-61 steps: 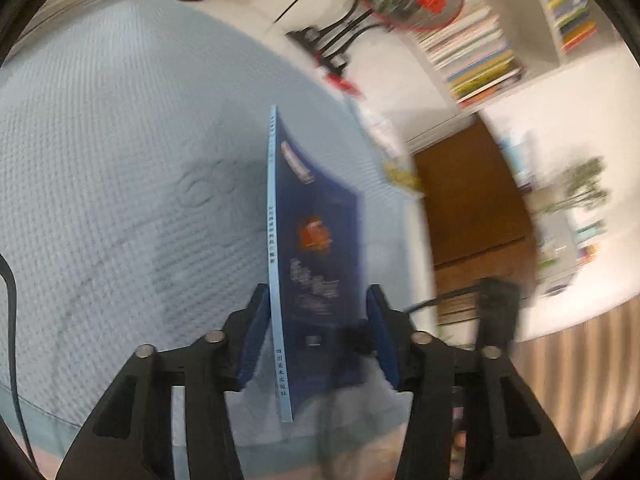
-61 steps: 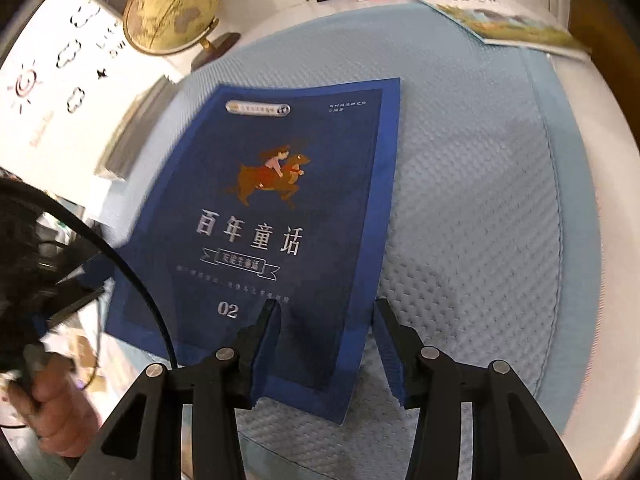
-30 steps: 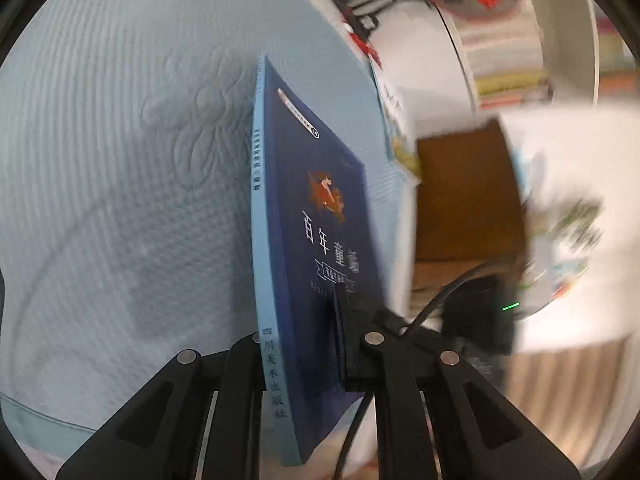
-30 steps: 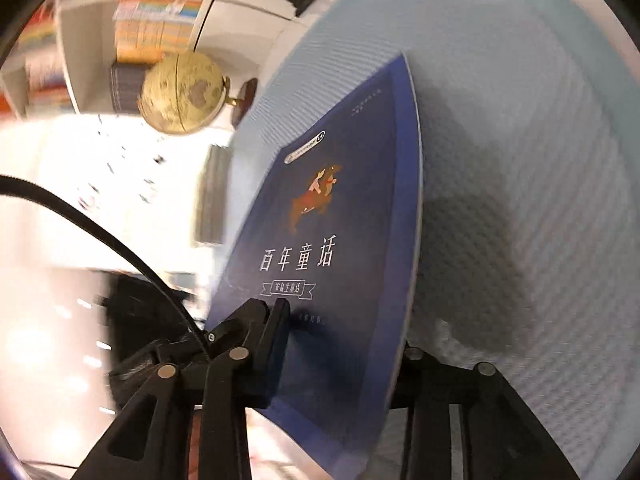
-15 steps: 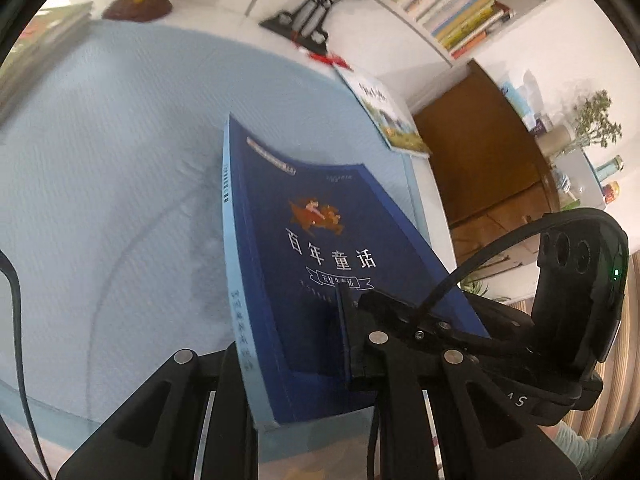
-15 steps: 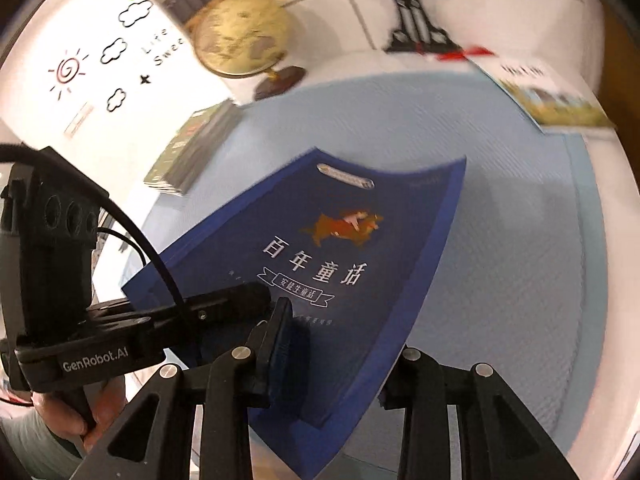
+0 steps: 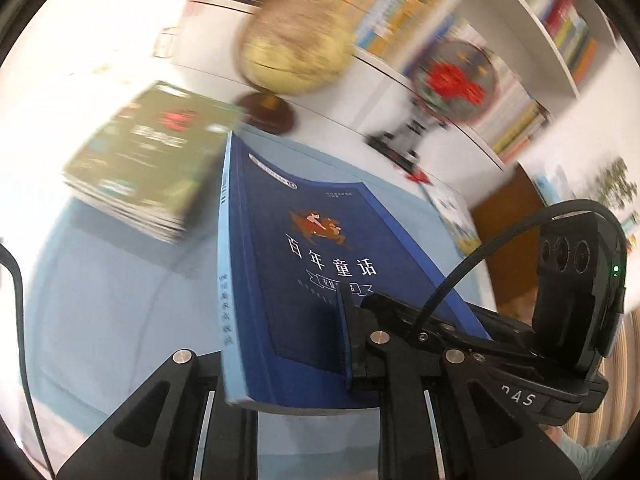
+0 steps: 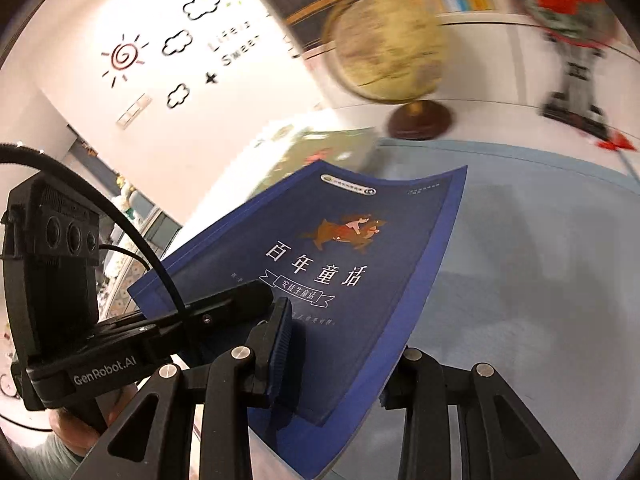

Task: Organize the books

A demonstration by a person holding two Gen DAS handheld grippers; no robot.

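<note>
Pale blue quilted cloth (image 7: 100,300) covers the bench (image 7: 360,128), whose white top shows beyond the cloth's far edge; white bookshelves (image 7: 532,40) packed with coloured spines fill the background, blurred in both views. Centre of each frame: 1 dark blue book (image 7: 320,264), front cover up with white Chinese title lettering and a small rider-on-animal emblem, is held tilted above the cloth, its pale blue spine toward the left of the left wrist view. The left claw (image 7: 288,364) grips the book's near edge, 1 blue pad on the cover and the other finger under the spine side, the jaws set narrow on it. The right claw (image 8: 340,368) holds the same book at its near right corner in the right wrist view, 1 ribbed blue pad pressed on the cover, the opposite finger behind the page edge; the cover sags and curves toward its far corner. Each claw's black camera housing appears in the other's view, at lower right and lower left respectively. Upper left of the left wrist view: a stack of books (image 7: 148,160) with a green cover on top lies at the cloth's far left, just beyond the held book. Upper centre: a yellow globe (image 7: 296,40) on a dark round base stands on the white bench top. Upper right: a round ornament with red flowers (image 7: 452,80) on a black stand. A thin picture book (image 7: 456,216) lies at the cloth's right edge.
</note>
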